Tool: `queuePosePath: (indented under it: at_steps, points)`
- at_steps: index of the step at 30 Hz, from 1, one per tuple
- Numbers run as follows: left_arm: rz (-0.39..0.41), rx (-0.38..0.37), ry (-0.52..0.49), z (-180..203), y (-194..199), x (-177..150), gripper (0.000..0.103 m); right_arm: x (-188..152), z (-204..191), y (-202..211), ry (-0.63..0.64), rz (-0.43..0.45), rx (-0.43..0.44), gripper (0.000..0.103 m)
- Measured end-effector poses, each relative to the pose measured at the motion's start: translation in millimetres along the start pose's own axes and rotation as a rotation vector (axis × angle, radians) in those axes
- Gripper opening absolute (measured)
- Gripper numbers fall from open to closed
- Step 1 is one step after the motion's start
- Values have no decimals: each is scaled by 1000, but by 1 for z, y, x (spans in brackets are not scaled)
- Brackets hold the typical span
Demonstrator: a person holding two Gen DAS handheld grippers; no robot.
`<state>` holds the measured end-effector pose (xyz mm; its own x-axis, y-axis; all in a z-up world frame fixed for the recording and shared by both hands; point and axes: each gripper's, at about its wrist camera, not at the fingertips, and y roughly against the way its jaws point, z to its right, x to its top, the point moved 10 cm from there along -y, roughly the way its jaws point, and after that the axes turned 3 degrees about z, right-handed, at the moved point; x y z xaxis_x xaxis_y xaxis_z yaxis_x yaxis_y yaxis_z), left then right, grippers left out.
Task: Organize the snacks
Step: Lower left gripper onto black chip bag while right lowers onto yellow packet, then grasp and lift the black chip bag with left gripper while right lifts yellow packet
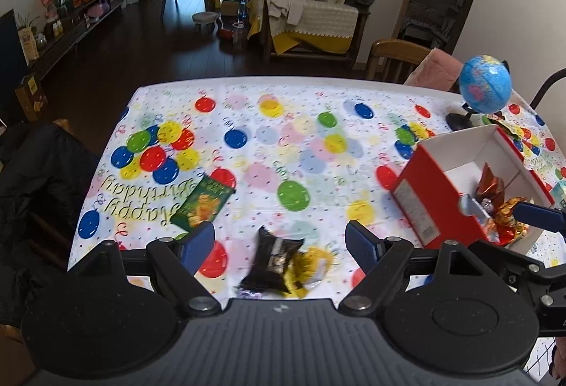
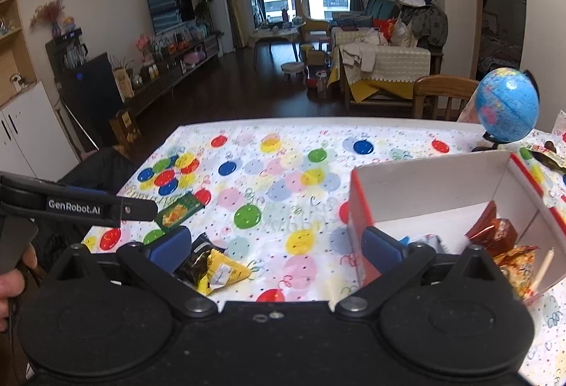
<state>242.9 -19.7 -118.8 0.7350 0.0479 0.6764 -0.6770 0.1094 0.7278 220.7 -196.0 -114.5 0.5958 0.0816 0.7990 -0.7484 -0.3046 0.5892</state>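
My left gripper (image 1: 281,242) is open and empty, just above a black snack packet (image 1: 272,260) and a yellow packet (image 1: 306,267) lying together on the balloon tablecloth (image 1: 283,145). A green snack packet (image 1: 201,203) lies left of them. A red box with white inside (image 1: 424,188) stands at the right and holds several brown, orange and silver wrapped snacks (image 1: 495,205). My right gripper (image 2: 276,246) is open and empty, its right finger at the box's (image 2: 424,184) left wall. The black and yellow packets (image 2: 212,267) lie by its left finger; the green packet (image 2: 178,211) is farther back.
A blue globe (image 1: 485,84) on a black stand sits behind the box, with more wrappers (image 2: 544,154) beside it. A wooden chair (image 1: 396,58) stands at the table's far right edge. The table's far edge drops to dark floor.
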Motion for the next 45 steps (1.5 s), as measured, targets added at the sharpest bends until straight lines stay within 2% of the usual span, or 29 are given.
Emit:
queuePosePath:
  at_steps: [6, 17, 27, 33, 34, 36, 38, 45]
  points:
    - [-46, -8, -3, -17, -19, -9, 81, -12, -18, -22, 36, -52, 4, 102]
    - [-178, -38, -16, -24, -72, -40, 81, -40, -39, -72, 141, -169, 53, 92]
    - [-246, -52, -38, -23, -111, -57, 81, -65, -57, -118, 265, -250, 172, 77]
    - [-262, -71, -48, -18, -123, -58, 79, -72, -66, -138, 324, -280, 211, 70]
    - [-262, -71, -52, -17, -124, -58, 79, -73, -67, -141, 327, -285, 218, 69]
    - [-273, -77, -58, -14, -128, -59, 68, -76, -67, -146, 337, -298, 226, 64]
    - [-280, -77, -59, -13, -131, -60, 67, -79, -67, -150, 340, -312, 233, 55]
    - [-291, -85, -53, -12, -135, -62, 46, -80, -65, -152, 326, -307, 234, 47]
